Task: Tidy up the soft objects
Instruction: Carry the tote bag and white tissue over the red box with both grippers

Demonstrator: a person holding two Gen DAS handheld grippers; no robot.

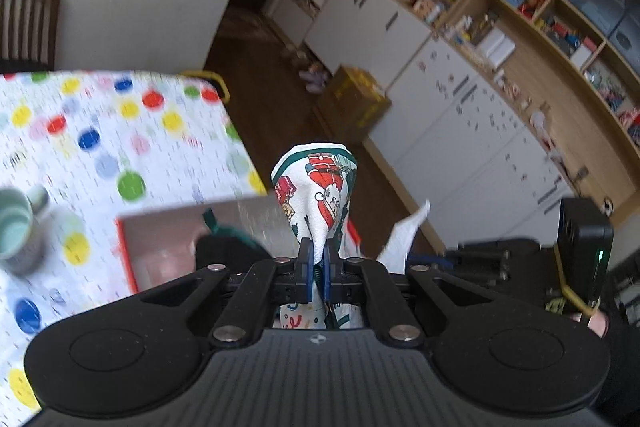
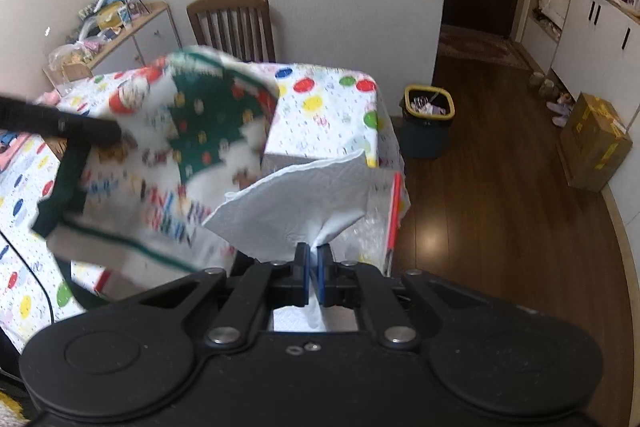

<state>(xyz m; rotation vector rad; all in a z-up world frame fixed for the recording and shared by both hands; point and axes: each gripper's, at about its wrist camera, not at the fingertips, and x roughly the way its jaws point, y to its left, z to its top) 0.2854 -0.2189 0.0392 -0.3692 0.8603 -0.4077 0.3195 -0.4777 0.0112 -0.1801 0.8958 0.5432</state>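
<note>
Between the blue pads of the left hand-held gripper [image 1: 315, 251], one Christmas-print cloth [image 1: 320, 183] is pinched, raised above the dotted surface [image 1: 120, 131] with one mug [image 1: 18, 227].

From the right wrist, the right hand-held gripper [image 2: 314, 255] clamps one white paper towel [image 2: 296, 203]; one bin [image 2: 428, 123] holds rubbish.

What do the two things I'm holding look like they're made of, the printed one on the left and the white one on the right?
The printed cloth in the left tongs looks like woven cotton, matte, with a Christmas print and green trim; it bunches softly where pinched. The white sheet in the right tongs looks like paper towel or a napkin: thin, faintly embossed, holding stiff creases. Both are guesses from looks.
</note>
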